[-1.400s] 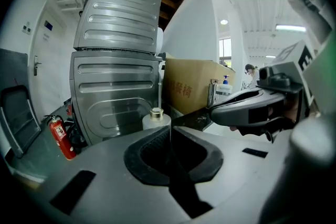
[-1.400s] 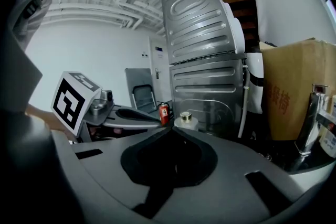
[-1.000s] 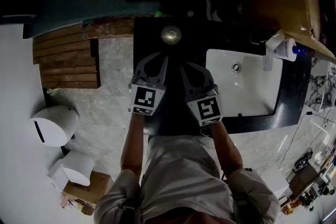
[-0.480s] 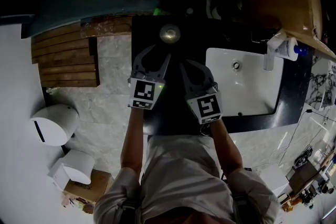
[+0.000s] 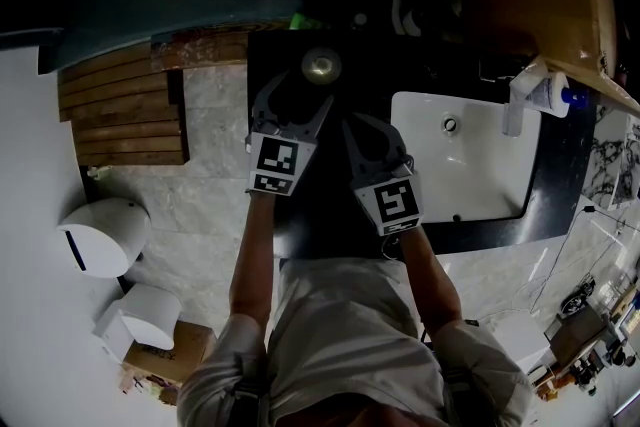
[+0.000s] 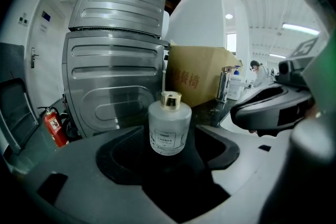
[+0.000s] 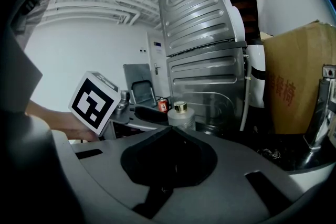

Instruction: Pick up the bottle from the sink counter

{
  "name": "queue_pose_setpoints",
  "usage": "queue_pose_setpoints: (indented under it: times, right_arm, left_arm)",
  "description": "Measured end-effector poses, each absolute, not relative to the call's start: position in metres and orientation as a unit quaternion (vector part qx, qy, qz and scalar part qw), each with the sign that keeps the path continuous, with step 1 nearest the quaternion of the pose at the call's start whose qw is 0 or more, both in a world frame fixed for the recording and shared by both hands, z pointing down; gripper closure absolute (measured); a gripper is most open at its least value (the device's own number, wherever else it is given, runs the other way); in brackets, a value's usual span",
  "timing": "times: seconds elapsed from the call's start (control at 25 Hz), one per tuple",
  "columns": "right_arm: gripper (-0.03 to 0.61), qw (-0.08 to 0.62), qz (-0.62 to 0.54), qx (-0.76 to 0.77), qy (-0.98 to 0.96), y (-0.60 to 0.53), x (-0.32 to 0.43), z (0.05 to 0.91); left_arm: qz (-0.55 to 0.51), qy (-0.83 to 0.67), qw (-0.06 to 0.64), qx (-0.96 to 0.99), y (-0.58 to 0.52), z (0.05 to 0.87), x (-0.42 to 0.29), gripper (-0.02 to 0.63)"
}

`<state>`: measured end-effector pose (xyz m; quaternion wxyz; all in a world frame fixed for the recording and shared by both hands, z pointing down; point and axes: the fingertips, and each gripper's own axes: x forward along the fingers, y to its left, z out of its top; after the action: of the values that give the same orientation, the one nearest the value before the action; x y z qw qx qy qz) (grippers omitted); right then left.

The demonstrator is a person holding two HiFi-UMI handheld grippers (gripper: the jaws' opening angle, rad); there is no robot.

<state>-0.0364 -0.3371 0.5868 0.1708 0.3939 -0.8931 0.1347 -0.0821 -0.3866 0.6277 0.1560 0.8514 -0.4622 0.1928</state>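
Left gripper [image 5: 301, 91], head view: its jaws have just been opening and stand released, tips flanking the upright bottle [image 5: 321, 66] on the sink counter [image 5: 318, 220], left of the sink [image 5: 480, 170] near the counter's far edge. Left gripper view: bottle dead ahead between the jaws, untouched, with room either side, I'd judge. Right gripper view: right gripper [image 7: 170, 131] clenched, empty, farther off.
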Motion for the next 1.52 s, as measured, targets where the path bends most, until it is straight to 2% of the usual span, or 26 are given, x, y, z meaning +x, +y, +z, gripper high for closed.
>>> queue_pose_setpoints:
  times: [0.52,1.52]
  right_arm:
    - [0.581,0.173,0.136,0.398,-0.890,-0.344,-0.032,0.590]
    - [0.581,0.171,0.141,0.407,-0.886,-0.346,-0.027,0.591]
  left_arm:
    - [0.207,-0.445,0.157,0.857,-0.411,0.641,-0.068,0.287]
    - [0.238,-0.433,0.132,0.859,-0.424,0.648,-0.060,0.288]
